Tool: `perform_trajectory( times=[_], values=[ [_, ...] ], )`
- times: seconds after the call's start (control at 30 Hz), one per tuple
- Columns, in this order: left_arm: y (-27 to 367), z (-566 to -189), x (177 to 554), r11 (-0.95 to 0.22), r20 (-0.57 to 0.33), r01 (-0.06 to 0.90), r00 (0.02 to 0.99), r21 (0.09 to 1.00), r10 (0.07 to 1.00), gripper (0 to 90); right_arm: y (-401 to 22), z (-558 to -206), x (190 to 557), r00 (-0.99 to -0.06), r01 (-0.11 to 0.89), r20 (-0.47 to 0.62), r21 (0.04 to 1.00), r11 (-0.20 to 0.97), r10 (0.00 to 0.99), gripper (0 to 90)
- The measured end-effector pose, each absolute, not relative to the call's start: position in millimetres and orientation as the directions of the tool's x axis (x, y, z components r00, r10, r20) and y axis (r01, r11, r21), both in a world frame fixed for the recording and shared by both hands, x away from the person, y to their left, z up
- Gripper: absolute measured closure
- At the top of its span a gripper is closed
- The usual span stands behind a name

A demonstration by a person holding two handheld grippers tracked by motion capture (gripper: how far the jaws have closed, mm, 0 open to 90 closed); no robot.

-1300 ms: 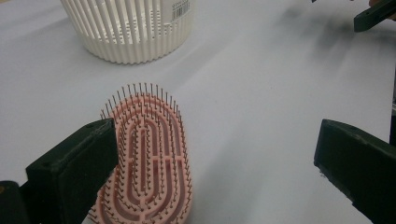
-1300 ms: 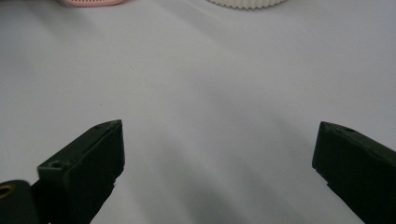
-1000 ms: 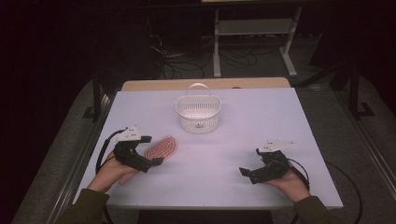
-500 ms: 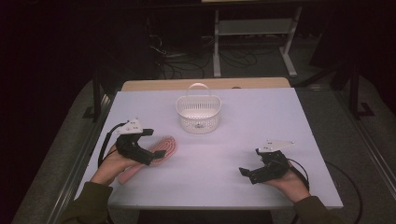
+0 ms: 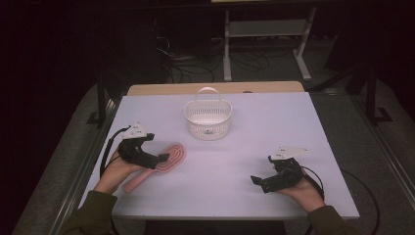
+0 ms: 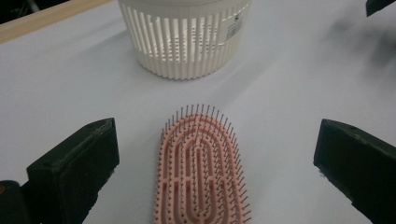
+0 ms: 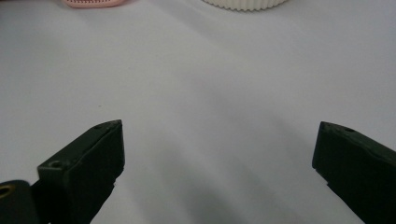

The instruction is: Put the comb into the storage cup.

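Observation:
A pink hairbrush (image 5: pixel 166 159) lies bristles up on the white table, its handle pointing toward the person at the left. My left gripper (image 5: pixel 161 157) hovers over the brush, open, with a jaw on each side of the brush head (image 6: pixel 201 172) and not touching it. A white slatted basket (image 5: pixel 208 117) with a handle stands beyond the brush at the table's middle back (image 6: pixel 184 37). At the front right my right gripper (image 5: pixel 258 182) rests low, held by a hand, open with bare table between its jaws (image 7: pixel 215 154).
The table (image 5: pixel 274 122) is a white sheet over a wooden top, with dark floor, cables and a grey stand behind. The basket's base (image 7: pixel 243 3) and the brush edge (image 7: pixel 91 3) sit at the top of the right gripper view.
My left gripper has moved forward and to the right over the hairbrush, so the brush head now lies between its open jaws. The right gripper has stayed put.

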State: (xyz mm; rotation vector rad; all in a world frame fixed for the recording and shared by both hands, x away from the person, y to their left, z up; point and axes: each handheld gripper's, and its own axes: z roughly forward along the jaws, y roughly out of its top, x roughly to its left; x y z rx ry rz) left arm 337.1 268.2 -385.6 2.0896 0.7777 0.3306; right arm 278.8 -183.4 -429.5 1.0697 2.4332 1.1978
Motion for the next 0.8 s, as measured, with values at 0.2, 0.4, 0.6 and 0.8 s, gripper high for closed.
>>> perform_trajectory(
  times=[0.2, 0.4, 0.6, 0.8],
  values=[
    [270.2, -386.4, 337.6, -0.435, -0.049, 0.43, 0.753, 0.791, 0.656, 0.0, -183.9, -429.7, 278.8, -0.707, 0.516, 0.114, 0.758, 0.399, 0.698, 2.2],
    [271.8, -389.1, 336.8, -0.442, -0.054, 0.444, 0.75, 0.779, 0.659, 0.0, -183.9, -429.8, 278.8, -0.707, 0.517, 0.114, 0.757, 0.399, 0.698, 2.2],
    [276.0, -392.2, 335.4, -0.448, -0.059, 0.46, 0.746, 0.767, 0.664, 0.0, -184.0, -429.8, 278.4, -0.705, 0.518, 0.114, 0.758, 0.397, 0.7, 2.2],
    [279.4, -395.5, 334.0, -0.451, -0.062, 0.47, 0.742, 0.759, 0.668, 0.0, -184.3, -430.0, 278.6, -0.705, 0.518, 0.114, 0.757, 0.398, 0.7, 2.2]
  ],
)
